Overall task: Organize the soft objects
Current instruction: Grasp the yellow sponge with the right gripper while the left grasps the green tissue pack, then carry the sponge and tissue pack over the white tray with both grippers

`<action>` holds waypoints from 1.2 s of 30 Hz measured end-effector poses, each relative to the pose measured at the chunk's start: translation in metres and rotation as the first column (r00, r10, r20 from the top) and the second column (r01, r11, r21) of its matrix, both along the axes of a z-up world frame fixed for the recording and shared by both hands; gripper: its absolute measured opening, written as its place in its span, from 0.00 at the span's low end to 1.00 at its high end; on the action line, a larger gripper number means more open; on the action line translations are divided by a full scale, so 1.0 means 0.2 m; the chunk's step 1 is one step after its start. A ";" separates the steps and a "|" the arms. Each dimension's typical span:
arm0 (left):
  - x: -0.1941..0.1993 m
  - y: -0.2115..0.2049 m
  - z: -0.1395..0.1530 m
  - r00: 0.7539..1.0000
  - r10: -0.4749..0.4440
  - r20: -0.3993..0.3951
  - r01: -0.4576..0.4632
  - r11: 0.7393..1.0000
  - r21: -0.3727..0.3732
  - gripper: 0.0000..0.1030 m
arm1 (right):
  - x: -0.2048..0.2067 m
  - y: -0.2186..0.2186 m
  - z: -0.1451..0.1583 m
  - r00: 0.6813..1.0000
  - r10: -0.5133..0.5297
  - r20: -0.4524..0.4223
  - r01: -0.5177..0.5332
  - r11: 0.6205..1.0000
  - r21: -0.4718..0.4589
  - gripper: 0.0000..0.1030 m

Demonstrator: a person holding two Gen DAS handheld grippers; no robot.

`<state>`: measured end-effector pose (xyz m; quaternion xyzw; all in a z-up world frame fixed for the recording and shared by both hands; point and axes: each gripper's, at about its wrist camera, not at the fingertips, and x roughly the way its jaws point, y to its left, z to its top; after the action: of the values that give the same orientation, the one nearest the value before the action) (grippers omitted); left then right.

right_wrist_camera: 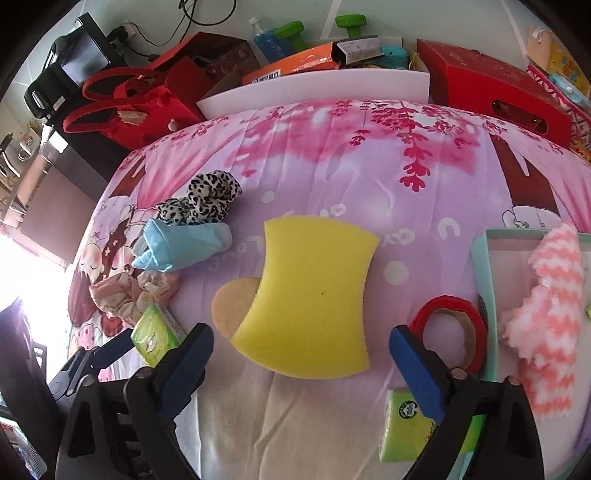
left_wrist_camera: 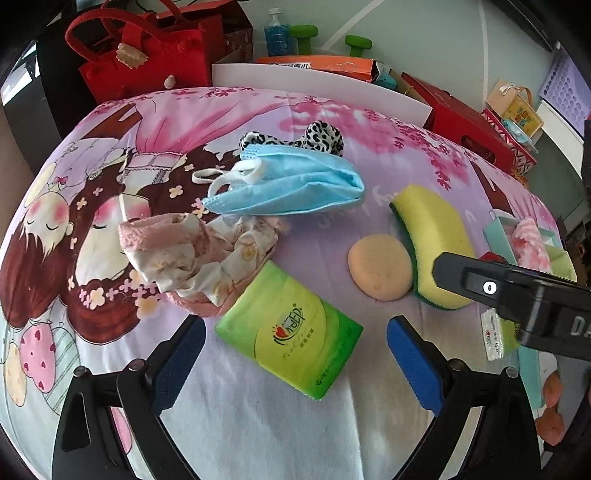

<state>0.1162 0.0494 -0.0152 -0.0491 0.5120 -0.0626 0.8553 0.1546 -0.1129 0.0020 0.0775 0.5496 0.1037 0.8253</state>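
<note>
My left gripper (left_wrist_camera: 295, 354) is open, its blue pads on either side of a green tissue pack (left_wrist_camera: 290, 330) on the cartoon bedsheet (left_wrist_camera: 258, 424). Beyond it lie a crumpled pink cloth (left_wrist_camera: 192, 254), a blue face mask (left_wrist_camera: 291, 182) and a leopard scrunchie (left_wrist_camera: 317, 134). My right gripper (right_wrist_camera: 301, 358) is open just above a yellow sponge (right_wrist_camera: 314, 295) that overlaps a round beige puff (right_wrist_camera: 232, 306). A pale green box (right_wrist_camera: 484, 280) on the right holds a pink-and-white fuzzy cloth (right_wrist_camera: 546, 314).
A red tape ring (right_wrist_camera: 450, 328) lies beside the box, and a second green tissue pack (right_wrist_camera: 413, 428) sits under my right finger. Red bags (left_wrist_camera: 144, 55), cartons (left_wrist_camera: 321, 66), a white board (left_wrist_camera: 321, 90) and green dumbbells (left_wrist_camera: 303, 35) crowd the far edge.
</note>
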 end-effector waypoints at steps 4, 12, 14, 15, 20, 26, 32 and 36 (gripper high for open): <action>0.01 0.01 -0.02 1.000 0.005 -0.007 -0.005 1.000 -0.010 0.79 | 0.01 0.01 -0.02 1.000 0.010 -0.009 -0.010 1.000 0.004 0.84; 0.00 0.02 -0.03 1.000 0.009 -0.003 -0.009 1.000 -0.017 0.77 | 0.01 0.02 -0.05 1.000 0.014 -0.017 -0.014 1.000 0.000 0.72; 0.00 0.02 -0.03 1.000 0.010 -0.001 -0.010 1.000 -0.017 0.77 | 0.00 0.01 -0.05 1.000 0.014 -0.015 -0.014 1.000 0.000 0.71; 0.00 0.02 -0.03 1.000 0.010 0.000 -0.010 1.000 -0.017 0.77 | 0.00 0.01 -0.05 1.000 0.013 -0.015 -0.013 1.000 0.001 0.71; -0.02 0.03 -0.02 1.000 0.011 -0.002 -0.011 1.000 -0.025 0.77 | -0.02 0.00 -0.02 1.000 0.009 -0.008 -0.009 1.000 0.005 0.70; -0.07 0.03 0.03 1.000 0.010 0.007 -0.010 1.000 -0.023 0.77 | -0.06 -0.03 0.04 1.000 0.001 0.008 -0.001 1.000 0.011 0.69; -0.12 0.00 0.14 0.999 0.003 0.034 -0.002 1.000 -0.024 0.77 | -0.14 -0.09 0.14 0.999 -0.007 0.035 0.007 1.000 0.007 0.69; -0.17 -0.04 0.22 0.998 -0.011 0.059 0.012 1.000 -0.024 0.77 | -0.20 -0.15 0.22 0.998 -0.021 0.053 0.020 1.000 0.004 0.69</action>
<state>0.0825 0.0407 0.0294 -0.0548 0.4862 -0.0751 0.8689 0.1152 -0.1427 0.0455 0.0817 0.5263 0.0981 0.8406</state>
